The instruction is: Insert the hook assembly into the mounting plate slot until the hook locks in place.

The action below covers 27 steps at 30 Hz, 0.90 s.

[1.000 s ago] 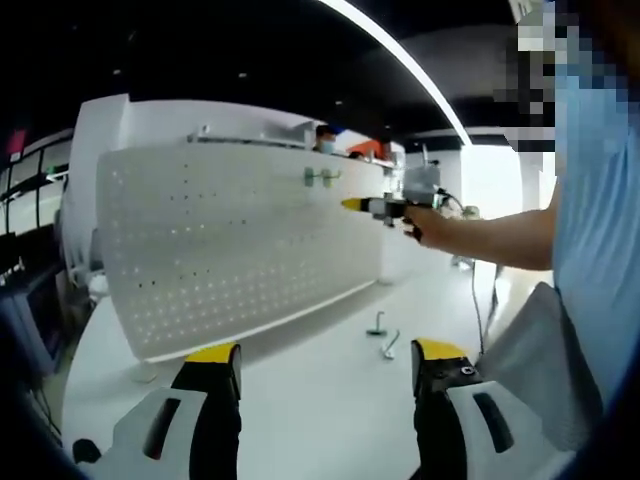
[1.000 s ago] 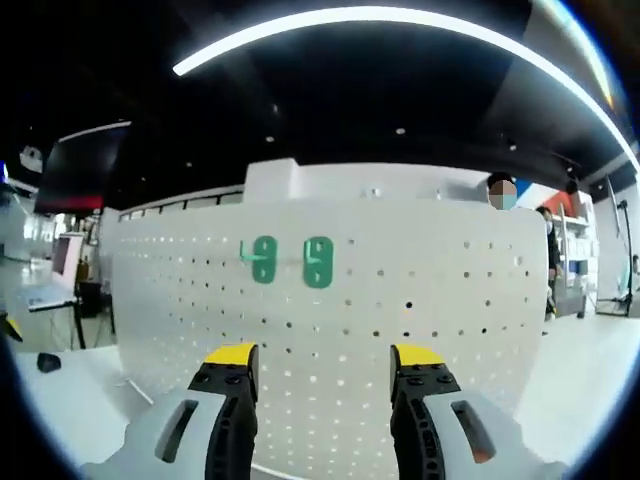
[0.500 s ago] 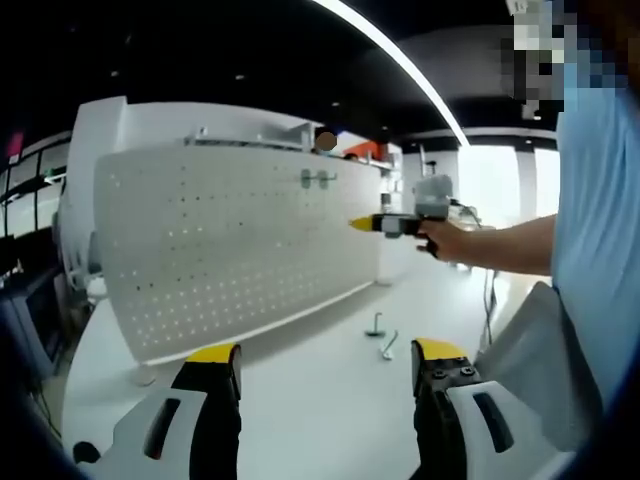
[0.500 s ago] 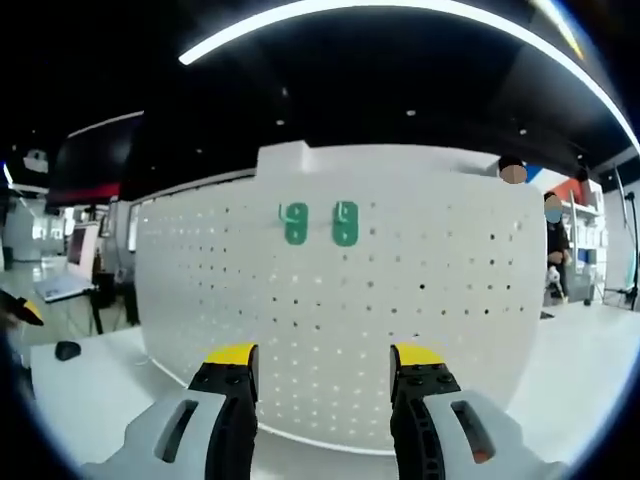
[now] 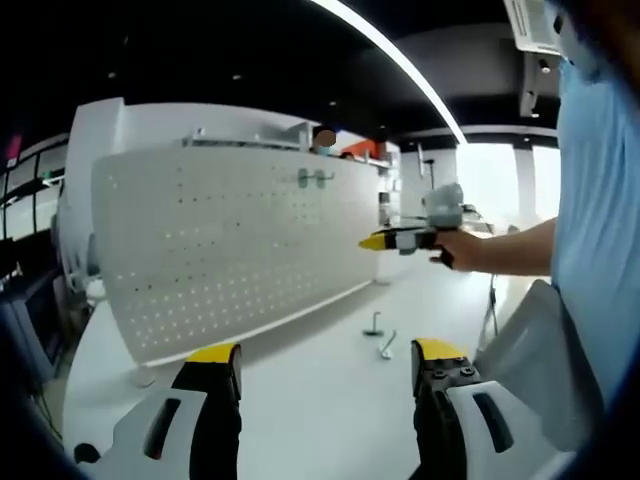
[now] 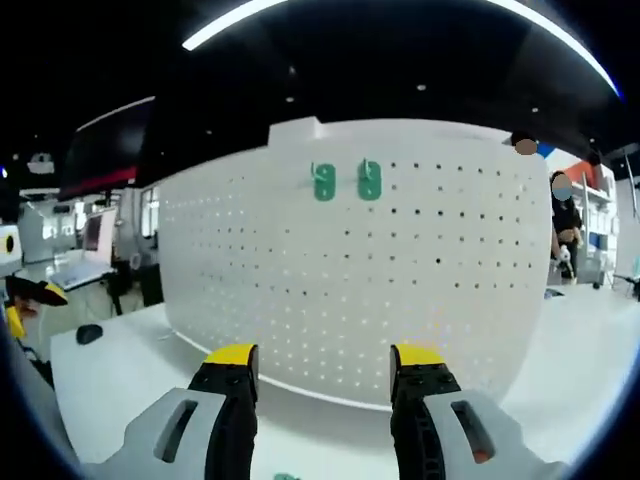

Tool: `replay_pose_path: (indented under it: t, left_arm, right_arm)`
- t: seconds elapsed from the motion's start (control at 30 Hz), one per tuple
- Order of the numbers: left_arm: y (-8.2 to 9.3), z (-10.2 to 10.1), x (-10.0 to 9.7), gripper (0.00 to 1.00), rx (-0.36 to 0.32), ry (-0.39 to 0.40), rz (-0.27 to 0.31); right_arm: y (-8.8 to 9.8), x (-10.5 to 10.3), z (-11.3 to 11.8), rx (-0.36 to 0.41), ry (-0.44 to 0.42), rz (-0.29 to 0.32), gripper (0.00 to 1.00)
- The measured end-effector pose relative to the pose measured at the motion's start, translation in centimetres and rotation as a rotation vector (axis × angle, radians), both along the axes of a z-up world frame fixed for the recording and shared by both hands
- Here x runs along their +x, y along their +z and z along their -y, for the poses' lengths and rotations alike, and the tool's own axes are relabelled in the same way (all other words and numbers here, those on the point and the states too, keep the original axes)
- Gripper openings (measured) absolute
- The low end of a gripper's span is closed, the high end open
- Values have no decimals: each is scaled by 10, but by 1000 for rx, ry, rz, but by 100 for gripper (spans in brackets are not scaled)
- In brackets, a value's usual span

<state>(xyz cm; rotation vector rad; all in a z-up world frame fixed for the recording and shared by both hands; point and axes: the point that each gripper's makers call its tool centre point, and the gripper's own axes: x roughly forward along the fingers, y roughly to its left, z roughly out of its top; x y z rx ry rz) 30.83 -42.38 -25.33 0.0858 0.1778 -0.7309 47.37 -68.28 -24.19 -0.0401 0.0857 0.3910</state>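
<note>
While the white pegboard (image 6: 350, 270) stands upright on the table (image 5: 320, 400) with two green hooks (image 6: 346, 181) already seated near its top edge, I hold my left gripper (image 5: 325, 355) and right gripper (image 6: 326, 358) with jaws spread and empty. Two more hooks (image 5: 382, 335) lie on the table by the board's foot, and I judge a careless grab could skid them away. Against a second ago, my right gripper sits farther back and lower, and the board looks smaller.

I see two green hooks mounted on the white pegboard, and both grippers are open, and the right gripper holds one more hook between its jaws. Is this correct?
Not fully. The right gripper holds nothing: the right gripper view shows its jaws apart with only the white pegboard behind them. The rest stands: two green hooks hang on the pegboard, and the left gripper is open too.
</note>
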Motion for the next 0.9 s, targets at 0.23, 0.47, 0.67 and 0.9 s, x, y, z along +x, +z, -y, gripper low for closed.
replay_pose_path:
  t: [0.23, 0.47, 0.67, 0.9]
  left_arm:
    - [2, 0, -1, 71, 0, 3, 11]
    - [6, -1, -1, 71, -8, 5, 23]
    - [8, 0, -2, 71, -11, 1, 32]
    - [13, 0, -1, 70, -11, -12, 42]
  right_arm:
    - [-19, -23, -8, 10, 38, -76, 53]
    - [-29, -43, -13, -3, 68, -122, 53]
    - [-39, -56, -23, 6, 85, -199, 52]
    - [-53, -66, -33, -28, 95, -259, 49]
